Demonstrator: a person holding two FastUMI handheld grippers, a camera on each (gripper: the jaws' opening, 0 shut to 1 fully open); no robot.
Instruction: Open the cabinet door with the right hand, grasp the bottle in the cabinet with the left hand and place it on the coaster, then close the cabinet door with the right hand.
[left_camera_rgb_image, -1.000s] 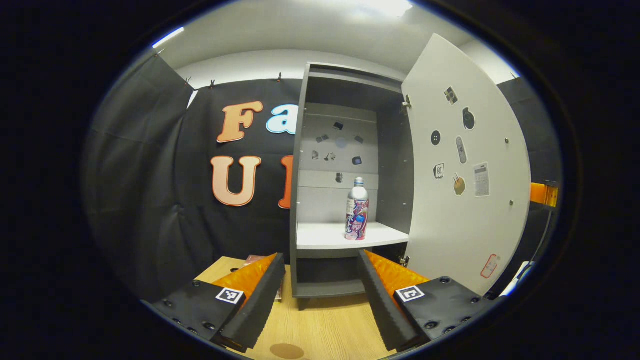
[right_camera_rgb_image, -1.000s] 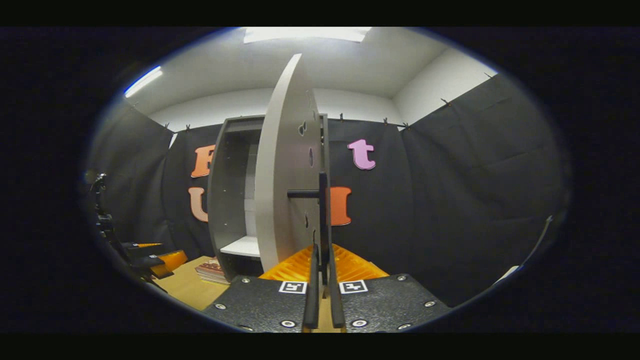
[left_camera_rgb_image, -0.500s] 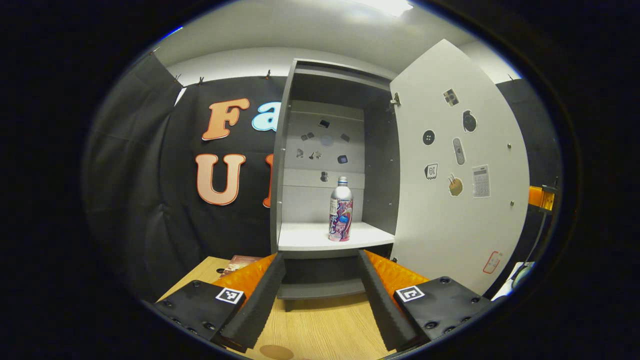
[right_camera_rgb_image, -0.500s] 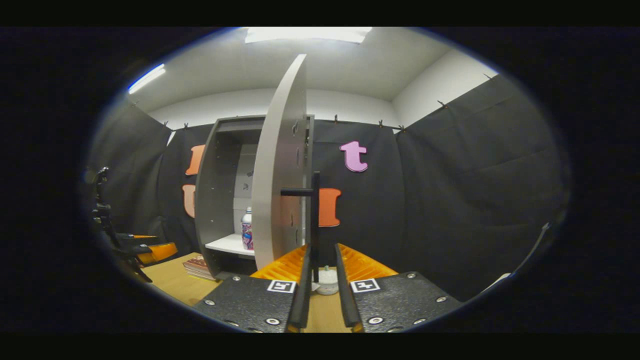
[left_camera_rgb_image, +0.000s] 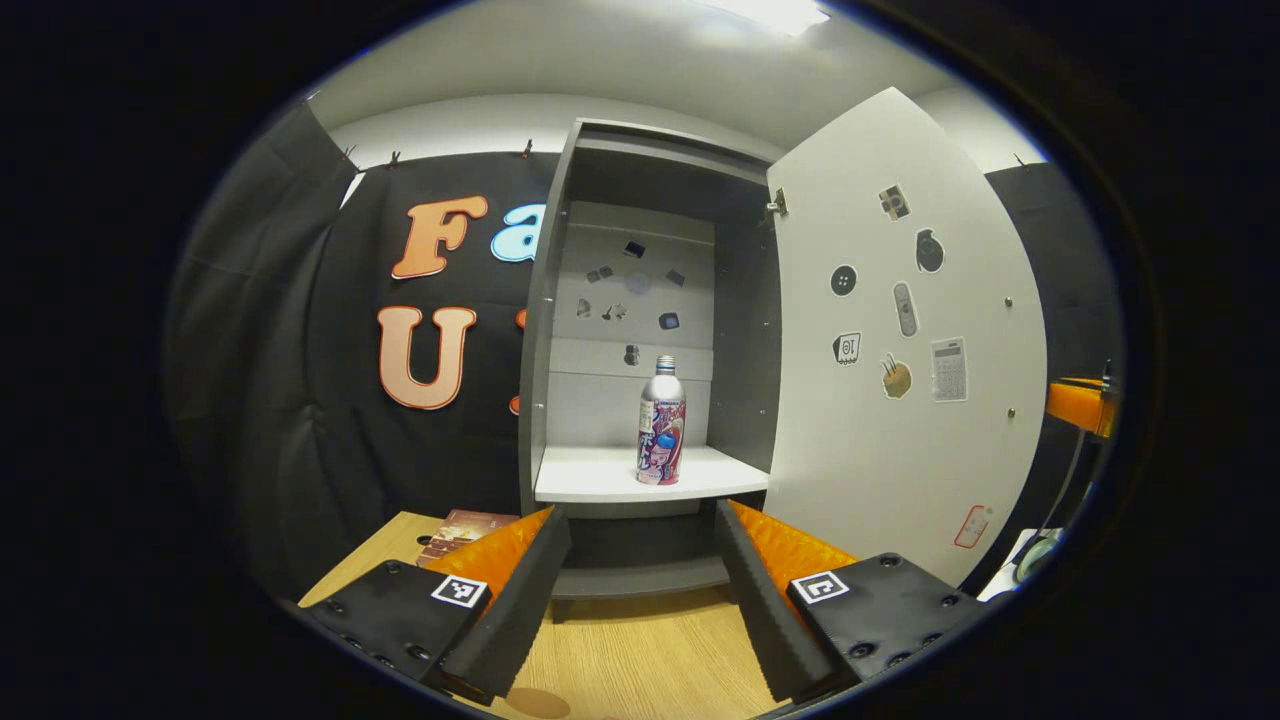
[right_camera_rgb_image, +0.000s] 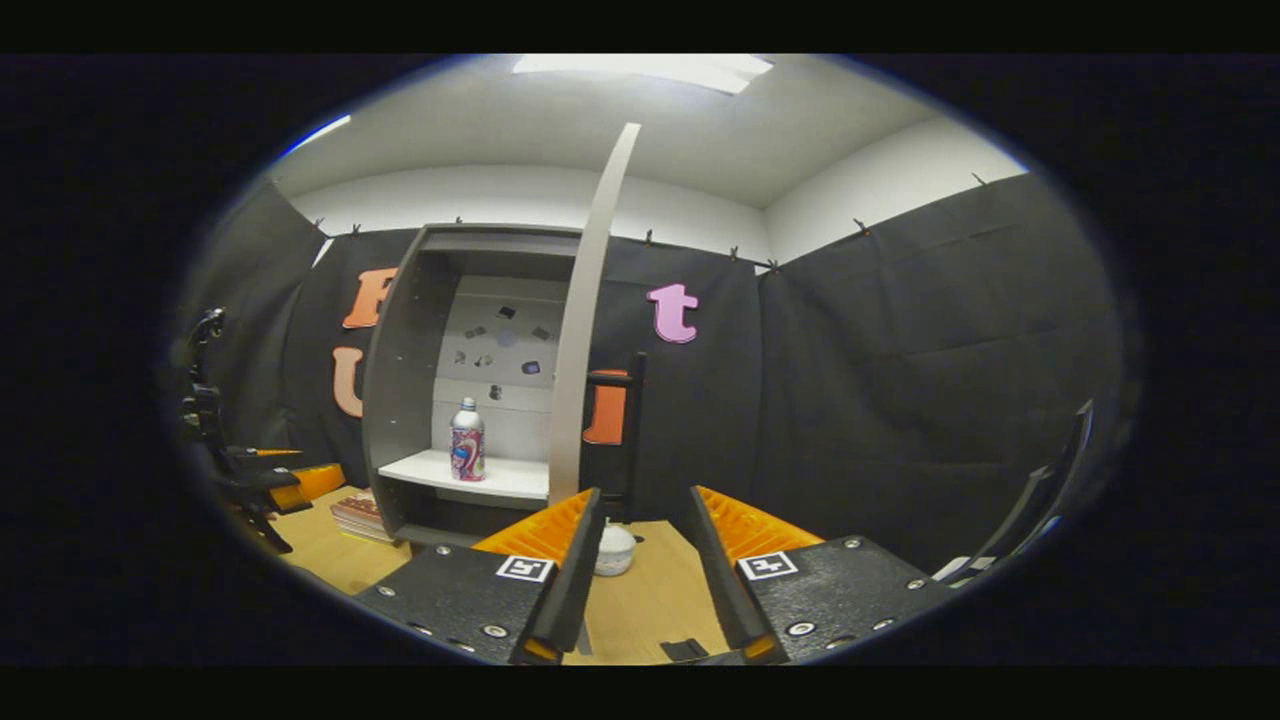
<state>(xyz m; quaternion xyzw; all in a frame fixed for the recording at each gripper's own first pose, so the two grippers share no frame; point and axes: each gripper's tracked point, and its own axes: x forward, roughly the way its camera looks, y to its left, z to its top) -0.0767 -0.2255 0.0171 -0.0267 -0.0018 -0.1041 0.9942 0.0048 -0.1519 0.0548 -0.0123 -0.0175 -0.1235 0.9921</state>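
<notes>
A silver bottle (left_camera_rgb_image: 660, 425) with a colourful label stands upright on the white shelf (left_camera_rgb_image: 600, 478) of the grey cabinet (left_camera_rgb_image: 545, 330). The cabinet door (left_camera_rgb_image: 900, 370) stands wide open to the right. My left gripper (left_camera_rgb_image: 640, 590) is open and empty, low in front of the cabinet and well short of the bottle. A round brown coaster (left_camera_rgb_image: 535, 703) lies on the table just below it. In the right gripper view the door (right_camera_rgb_image: 585, 330) shows edge-on, with its black handle (right_camera_rgb_image: 632, 430) free. My right gripper (right_camera_rgb_image: 640, 560) is open, apart from the handle. The bottle (right_camera_rgb_image: 466, 440) stands left of the door.
A stack of books (left_camera_rgb_image: 465, 527) lies on the wooden table (left_camera_rgb_image: 640, 650) left of the cabinet. A small white round object (right_camera_rgb_image: 612, 550) sits on the table near the door's foot. The other gripper (right_camera_rgb_image: 270, 485) shows at far left. Black cloth walls surround the booth.
My right gripper has let go of the door handle, opened and drawn back. The door has swung wider open. The left gripper has shifted slightly, so the bottle now sits centred ahead.
</notes>
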